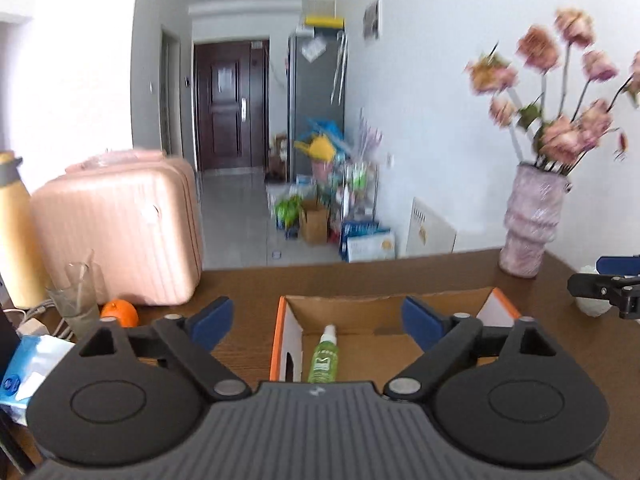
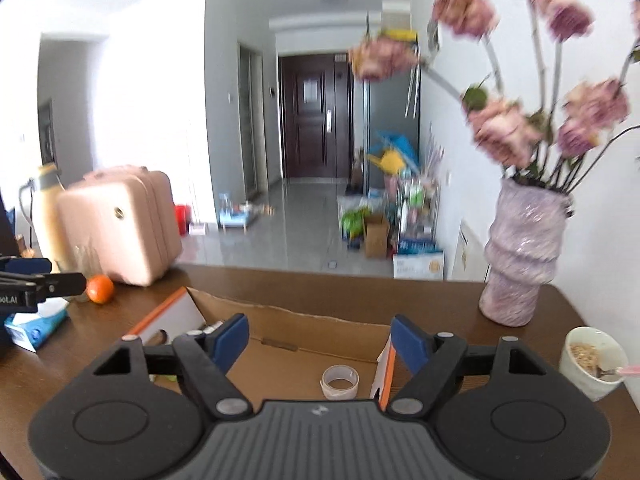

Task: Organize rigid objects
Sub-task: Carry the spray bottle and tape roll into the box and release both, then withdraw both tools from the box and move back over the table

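Cardboard box (image 1: 360, 344), open on top, lies under both grippers on the brown table (image 1: 248, 284). Left gripper (image 1: 318, 322) is spread wide and empty above the green spray bottle (image 1: 323, 356) by the left wall. Right gripper (image 2: 319, 340) is also spread and empty, with the tape roll (image 2: 340, 382) below, near the right wall.

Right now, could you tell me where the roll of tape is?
In the right wrist view, the roll of tape lies on the floor of the open cardboard box, near its right wall, below the open right gripper.
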A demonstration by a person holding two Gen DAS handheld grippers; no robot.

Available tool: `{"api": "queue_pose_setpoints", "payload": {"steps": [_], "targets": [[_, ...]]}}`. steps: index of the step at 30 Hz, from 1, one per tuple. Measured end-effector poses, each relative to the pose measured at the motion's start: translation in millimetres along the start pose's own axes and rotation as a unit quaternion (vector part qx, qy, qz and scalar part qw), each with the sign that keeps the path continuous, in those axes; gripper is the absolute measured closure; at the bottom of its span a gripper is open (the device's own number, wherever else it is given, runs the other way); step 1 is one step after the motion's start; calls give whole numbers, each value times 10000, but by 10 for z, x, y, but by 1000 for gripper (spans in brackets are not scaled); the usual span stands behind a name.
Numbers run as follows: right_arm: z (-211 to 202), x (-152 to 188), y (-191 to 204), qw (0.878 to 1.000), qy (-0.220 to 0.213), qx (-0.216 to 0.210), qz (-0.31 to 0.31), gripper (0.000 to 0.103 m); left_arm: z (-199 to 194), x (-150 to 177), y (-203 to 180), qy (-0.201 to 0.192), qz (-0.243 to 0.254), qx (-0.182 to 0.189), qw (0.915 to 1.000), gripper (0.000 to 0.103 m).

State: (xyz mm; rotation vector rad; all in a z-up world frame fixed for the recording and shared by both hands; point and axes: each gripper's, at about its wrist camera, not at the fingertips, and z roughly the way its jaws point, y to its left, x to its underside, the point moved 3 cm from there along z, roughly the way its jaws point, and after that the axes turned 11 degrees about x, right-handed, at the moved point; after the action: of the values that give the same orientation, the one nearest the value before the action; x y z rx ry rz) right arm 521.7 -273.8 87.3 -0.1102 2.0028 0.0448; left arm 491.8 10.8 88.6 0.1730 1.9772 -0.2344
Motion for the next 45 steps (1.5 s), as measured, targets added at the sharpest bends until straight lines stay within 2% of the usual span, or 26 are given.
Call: {"api": "queue_pose_setpoints", "payload": {"steps": [5, 9, 13, 19, 23, 26, 27, 30, 35, 40, 45], "targets": [[-531, 166, -61, 9980, -611, 53, 159, 21, -458, 166, -178, -481, 49, -52, 9988, 2], [-841, 372, -119, 9960, -812, 31, 368, 21, -769, 327, -294, -732, -6, -113, 9973, 0], [-1148, 674, -157, 9944, -1007, 43, 322, 19, -1056, 552, -451, -897, 122, -177, 9957, 0], [-1660, 1259, -177, 9929, -1172, 33, 201, 13, -1430, 1124, -616, -884, 71, -256, 9957, 0], [-1980, 1649, -192, 9921, -1226, -127, 216, 9, -1699, 1542, -714, -1071, -51, -494, 9930, 0], [-2150, 1925, -210, 9920, -1241, -140, 170, 5, -1816, 1840, -777, -1027, -110, -678, 9923, 0], [-2186, 2008, -228, 9921, -1240, -112, 145, 2, -1848, 1925, -792, -1008, -131, -718, 9922, 0], [-2237, 2230, -327, 9925, -1213, 5, 177, 1, -1908, 2111, -831, -990, -219, -785, 9917, 0], [-2173, 2458, -533, 9931, -1158, 178, 66, 0, -1891, 2171, -841, -1087, -179, -1005, 9888, 0], [-2017, 2435, -769, 9919, -1172, 419, -248, 0, -1730, 2128, -811, -960, -235, -1134, 9886, 0], [-1816, 2320, -1012, 9844, -1339, 916, -675, 0, -1536, 2042, -768, -798, -141, -1296, 9882, 0]]}}
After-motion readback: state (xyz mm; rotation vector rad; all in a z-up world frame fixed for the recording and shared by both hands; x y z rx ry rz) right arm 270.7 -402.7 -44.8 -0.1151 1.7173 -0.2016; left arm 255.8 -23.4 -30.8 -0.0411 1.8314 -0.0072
